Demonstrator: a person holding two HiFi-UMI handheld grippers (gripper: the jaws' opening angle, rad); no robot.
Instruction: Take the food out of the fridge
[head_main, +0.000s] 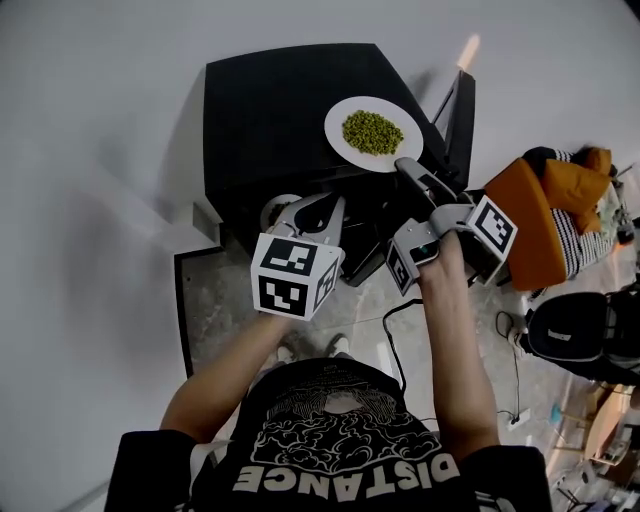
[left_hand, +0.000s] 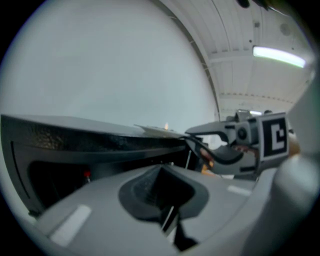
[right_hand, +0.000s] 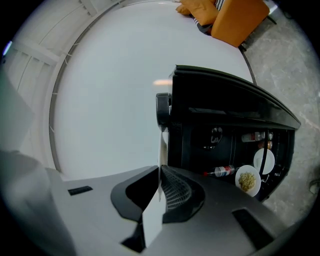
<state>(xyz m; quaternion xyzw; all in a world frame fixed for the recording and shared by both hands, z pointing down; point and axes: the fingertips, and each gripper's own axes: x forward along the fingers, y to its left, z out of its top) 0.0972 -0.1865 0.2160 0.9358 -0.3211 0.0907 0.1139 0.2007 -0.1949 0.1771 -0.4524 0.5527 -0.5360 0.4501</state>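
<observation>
A white plate of green peas is over the right part of the black fridge's top. My right gripper is shut on the plate's near rim. In the right gripper view the plate shows edge-on as a thin white strip between the jaws of the right gripper. My left gripper is shut and holds nothing, low at the fridge's front. In the left gripper view the left gripper faces the fridge's top edge, with the plate and the right gripper beyond it.
The fridge stands open; inside are a small bottle, a plate of yellowish food and another white plate. An orange seat and a black bag stand at the right. A cable runs across the floor.
</observation>
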